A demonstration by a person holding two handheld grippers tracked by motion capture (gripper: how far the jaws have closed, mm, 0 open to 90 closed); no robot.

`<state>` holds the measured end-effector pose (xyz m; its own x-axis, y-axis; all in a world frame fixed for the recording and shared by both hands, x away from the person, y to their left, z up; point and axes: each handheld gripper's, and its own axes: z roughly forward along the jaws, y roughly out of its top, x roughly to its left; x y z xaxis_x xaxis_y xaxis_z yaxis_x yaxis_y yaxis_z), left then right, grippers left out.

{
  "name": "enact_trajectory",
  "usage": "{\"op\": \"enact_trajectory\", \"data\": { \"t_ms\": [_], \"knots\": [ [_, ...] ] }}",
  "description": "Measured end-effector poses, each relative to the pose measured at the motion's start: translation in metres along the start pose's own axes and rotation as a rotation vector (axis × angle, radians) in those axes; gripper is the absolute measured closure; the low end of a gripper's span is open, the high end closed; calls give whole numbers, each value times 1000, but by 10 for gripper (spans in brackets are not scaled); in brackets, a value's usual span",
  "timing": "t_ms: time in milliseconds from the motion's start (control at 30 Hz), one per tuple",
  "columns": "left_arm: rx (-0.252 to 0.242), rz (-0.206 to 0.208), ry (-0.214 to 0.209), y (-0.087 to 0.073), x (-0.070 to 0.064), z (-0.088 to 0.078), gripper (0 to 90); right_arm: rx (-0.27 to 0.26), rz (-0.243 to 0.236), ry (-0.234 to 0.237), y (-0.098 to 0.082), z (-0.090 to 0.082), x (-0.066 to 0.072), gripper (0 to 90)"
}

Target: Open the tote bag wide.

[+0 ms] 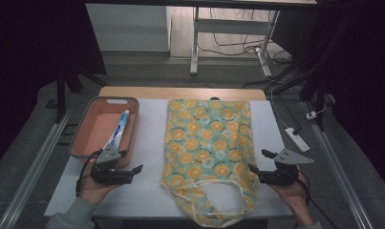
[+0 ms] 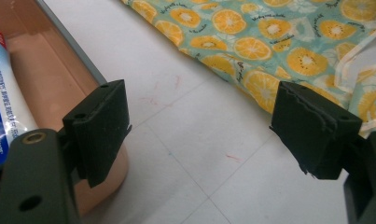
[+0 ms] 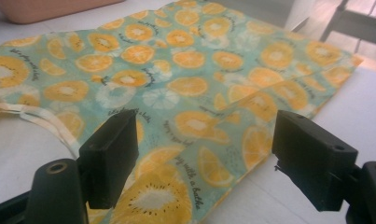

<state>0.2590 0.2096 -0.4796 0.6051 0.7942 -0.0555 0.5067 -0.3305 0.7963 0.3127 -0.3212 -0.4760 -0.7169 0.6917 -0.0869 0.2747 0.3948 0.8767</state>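
Between my two claws on the white worktop point(image 1: 147, 143) lies the orange-print cloth bag point(image 1: 207, 143), spread flat, its handles point(image 1: 219, 200) toward my edge. My left claw point(image 1: 135, 170) hangs just off the bag's left side with its jaws spread wide and nothing between them; beside it sits the pink basin point(image 1: 80, 138), a toothpaste tube point(image 1: 118, 131) lying inside. My right claw point(image 1: 253, 168) rests at the bag's right edge, jaws also spread apart, pinching nothing; in the right gripper view the printed fabric point(image 3: 185, 93) stretches out just beyond them.
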Motion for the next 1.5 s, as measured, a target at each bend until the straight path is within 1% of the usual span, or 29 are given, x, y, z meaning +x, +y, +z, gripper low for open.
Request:
{"op": "enact_trajectory", "data": {
  "t_ms": [67,200,333,433,667,900,1133,1300,1467,1500],
  "knots": [
    [-2,5,-3,0,0,0,195,5,5,7,-1,2,-1,224],
    [2,1,1,0,0,0,196,18,-12,-6,-2,2,1,228],
    [14,13,-3,0,-2,1,208,9,13,-10,-2,0,0,229],
    [15,17,-1,0,-2,1,208,12,18,-10,-3,-1,0,231],
    [14,17,0,0,-2,1,210,23,6,-11,-3,0,1,237],
    [17,28,-3,1,-4,2,214,32,-5,-13,-3,2,4,238],
    [12,35,-7,3,-5,1,214,47,-3,-7,-4,3,6,239],
    [10,54,-18,7,-9,2,216,40,-2,-4,-3,3,7,240],
    [4,113,-55,22,-25,4,216,35,3,0,-3,2,7,244],
    [4,113,-55,22,-25,4,216,35,3,1,-2,2,7,244]
  ]
}}
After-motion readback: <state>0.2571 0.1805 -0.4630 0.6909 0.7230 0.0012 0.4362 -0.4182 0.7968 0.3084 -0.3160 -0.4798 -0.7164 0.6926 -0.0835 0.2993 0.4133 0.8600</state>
